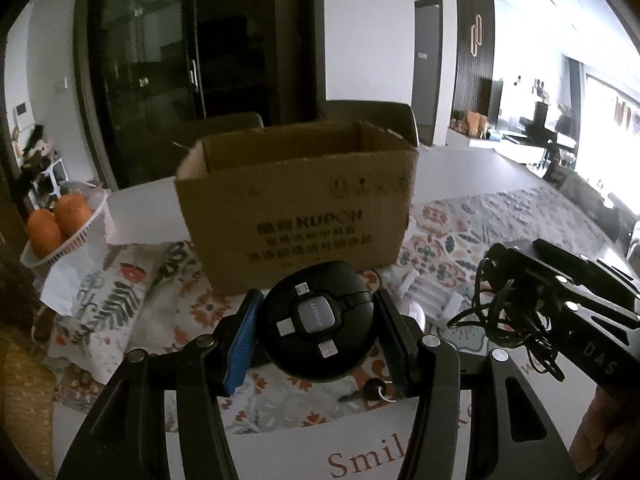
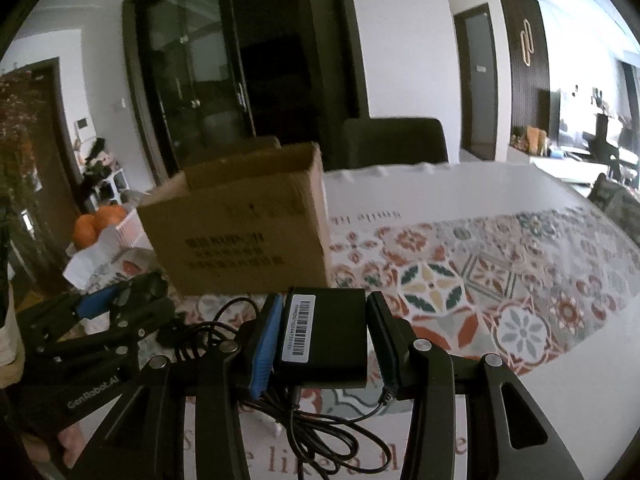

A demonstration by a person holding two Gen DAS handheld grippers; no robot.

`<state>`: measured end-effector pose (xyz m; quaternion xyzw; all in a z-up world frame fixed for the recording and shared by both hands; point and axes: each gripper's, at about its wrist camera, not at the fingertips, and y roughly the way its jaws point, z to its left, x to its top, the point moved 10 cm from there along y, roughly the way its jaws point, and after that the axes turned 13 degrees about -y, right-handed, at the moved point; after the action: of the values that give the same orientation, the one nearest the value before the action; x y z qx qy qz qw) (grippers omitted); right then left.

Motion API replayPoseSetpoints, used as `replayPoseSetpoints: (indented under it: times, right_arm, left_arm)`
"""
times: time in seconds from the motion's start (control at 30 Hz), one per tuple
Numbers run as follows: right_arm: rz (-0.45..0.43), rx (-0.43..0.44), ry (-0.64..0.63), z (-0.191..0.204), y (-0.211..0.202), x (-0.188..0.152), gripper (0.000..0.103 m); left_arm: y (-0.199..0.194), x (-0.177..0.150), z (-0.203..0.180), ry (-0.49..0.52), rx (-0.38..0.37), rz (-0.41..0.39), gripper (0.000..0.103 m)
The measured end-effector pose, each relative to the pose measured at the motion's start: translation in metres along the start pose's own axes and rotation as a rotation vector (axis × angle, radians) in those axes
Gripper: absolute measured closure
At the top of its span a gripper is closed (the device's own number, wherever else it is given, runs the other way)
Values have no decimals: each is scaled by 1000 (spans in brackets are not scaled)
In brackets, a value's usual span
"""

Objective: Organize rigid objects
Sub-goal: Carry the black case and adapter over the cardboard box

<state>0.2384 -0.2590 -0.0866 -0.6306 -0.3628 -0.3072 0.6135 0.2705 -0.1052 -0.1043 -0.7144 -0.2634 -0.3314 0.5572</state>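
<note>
Left hand-held gripper (image 1: 316,320) clamps my round black cable reel (image 1: 318,322); right hand-held gripper (image 2: 324,336) grips my black power adapter (image 2: 326,340), both before the cardboard box (image 1: 296,204).

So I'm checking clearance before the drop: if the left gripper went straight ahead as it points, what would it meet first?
Probably the cardboard box: its near wall stands just beyond the round black charger held in the left gripper, though depth is unclear.

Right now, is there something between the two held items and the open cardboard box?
Nothing visible. The round black PISEN cable reel in the left hand-held gripper and the black power adapter in the right hand-held gripper both face the cardboard box directly.
</note>
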Motion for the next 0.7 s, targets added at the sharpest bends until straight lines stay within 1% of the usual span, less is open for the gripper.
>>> replayPoseSetpoints:
  times: [0.23, 0.37, 0.7]
  right_arm:
    - [-63, 26, -30, 17, -8, 26, 59]
    - [-91, 44, -46, 24, -8, 41, 59]
    - [-150, 64, -69, 36, -1, 85, 59]
  left_arm:
    - [-11, 18, 16, -38, 25, -26, 48]
    - [-17, 34, 22, -40, 43, -51, 48]
    - [-23, 74, 31, -43, 58, -102, 48]
